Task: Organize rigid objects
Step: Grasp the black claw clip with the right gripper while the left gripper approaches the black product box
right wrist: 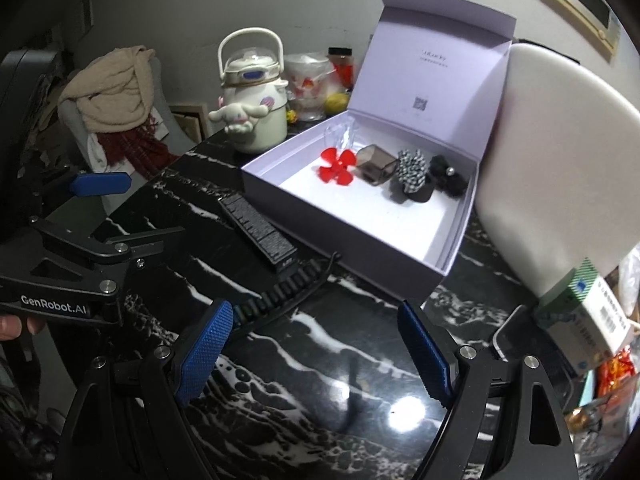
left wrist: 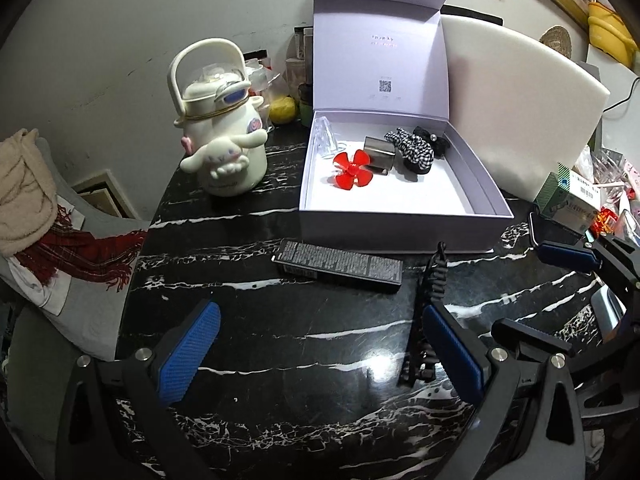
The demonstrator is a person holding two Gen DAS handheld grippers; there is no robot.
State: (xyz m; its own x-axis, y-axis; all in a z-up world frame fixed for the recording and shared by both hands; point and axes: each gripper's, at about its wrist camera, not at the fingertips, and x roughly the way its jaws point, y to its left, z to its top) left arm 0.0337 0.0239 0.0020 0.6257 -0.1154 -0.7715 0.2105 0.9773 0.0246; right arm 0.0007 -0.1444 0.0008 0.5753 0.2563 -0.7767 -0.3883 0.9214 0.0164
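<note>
Clips already fill the back of the open lavender box (left wrist: 486,184), left to right a clear one (left wrist: 326,140), a red flower clip (left wrist: 353,170), a smoky square one (left wrist: 380,155), a checked bow (left wrist: 412,150) and a black one (left wrist: 434,141), so the sorting looks roughly half done. Left on the bench (left wrist: 280,344) in front are a long dark carton (left wrist: 338,266) and what seems a black toothed clip (left wrist: 426,312). Left tool (left wrist: 320,348) and right tool (right wrist: 316,350) both tilt steeply down over the bench, jaws spread and empty.
</note>
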